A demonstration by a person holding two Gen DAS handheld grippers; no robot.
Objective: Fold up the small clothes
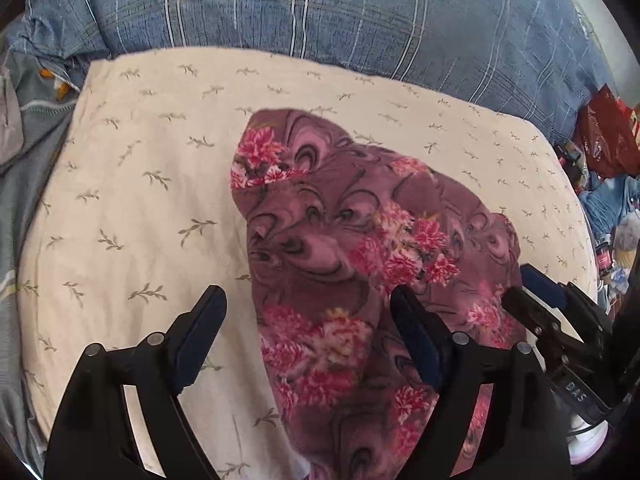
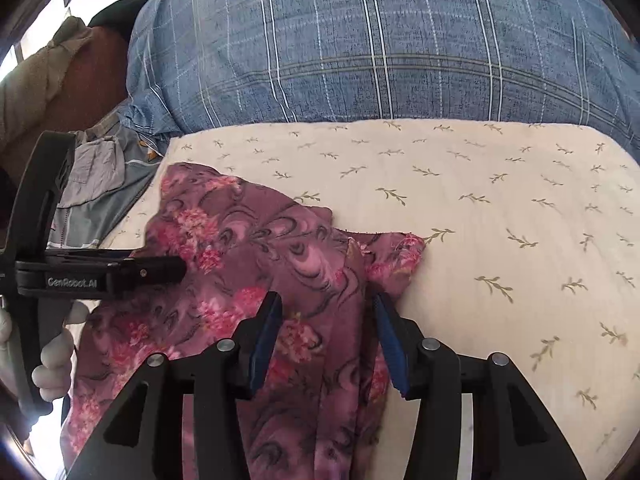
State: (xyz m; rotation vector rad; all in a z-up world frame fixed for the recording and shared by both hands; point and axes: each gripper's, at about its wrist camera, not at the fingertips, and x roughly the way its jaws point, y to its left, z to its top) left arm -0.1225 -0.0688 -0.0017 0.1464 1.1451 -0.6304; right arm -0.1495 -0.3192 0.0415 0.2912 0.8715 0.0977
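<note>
Both tongs gape wide, gripping nothing: left gripper (image 1: 308,312) and right gripper (image 2: 326,312) hover over the purple floral garment (image 1: 360,264), which lies rumpled on a cream leaf-print cushion (image 1: 152,184). Behind rises a blue plaid pillow (image 2: 380,48); a red bag (image 1: 608,136) sits at the right edge.

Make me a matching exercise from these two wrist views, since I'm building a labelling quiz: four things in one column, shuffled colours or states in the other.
Things:
1. floral garment
2. cream cloth
3. plaid pillow
4. left claw

Descriptions:
A. blue with pale stripes
B. open, one finger over the garment
C. purple with pink flowers, crumpled
D. pale with small leaf sprigs, spread under the garment

Pairs: 1-C, 2-D, 3-A, 4-B
</note>
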